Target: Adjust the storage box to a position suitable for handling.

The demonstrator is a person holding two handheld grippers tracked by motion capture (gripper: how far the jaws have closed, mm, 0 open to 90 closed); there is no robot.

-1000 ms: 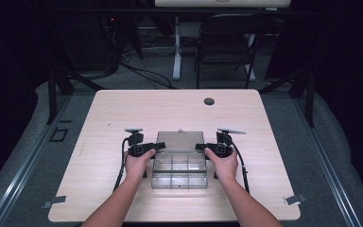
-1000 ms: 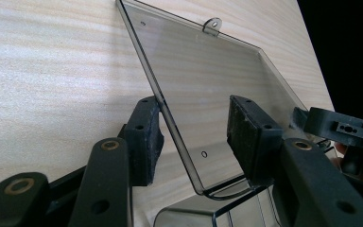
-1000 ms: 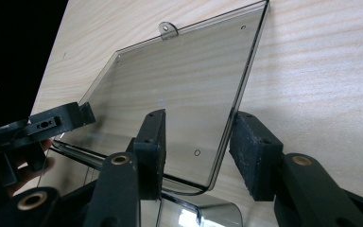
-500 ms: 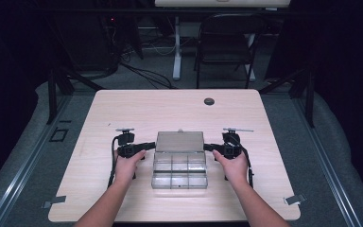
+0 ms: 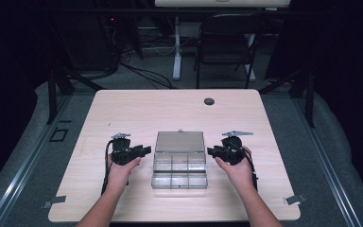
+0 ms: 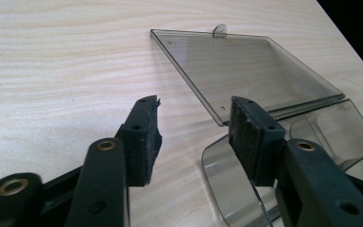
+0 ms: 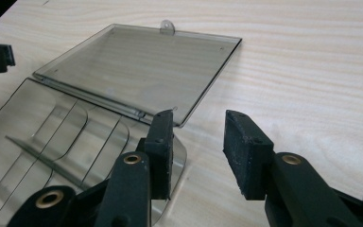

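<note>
Left gripper (image 5: 144,150) sits left of the clear plastic compartment box (image 5: 179,171), apart from it, held in the person's left hand (image 5: 120,172). In the left gripper view its jaws stand apart with bare table (image 5: 137,111) between the pads (image 6: 146,137); nothing is gripped.

The box lies at the table's centre, near the person's edge. Its smoky lid (image 5: 179,141) is folded fully back, lying flat on the tabletop beyond the base, with a small tab (image 6: 220,30) at its far edge. The compartments look empty.

Right gripper (image 5: 212,152) sits just right of the box, held in the right hand (image 5: 238,171). Its jaws have just been closing but are parted, with nothing between them.
</note>
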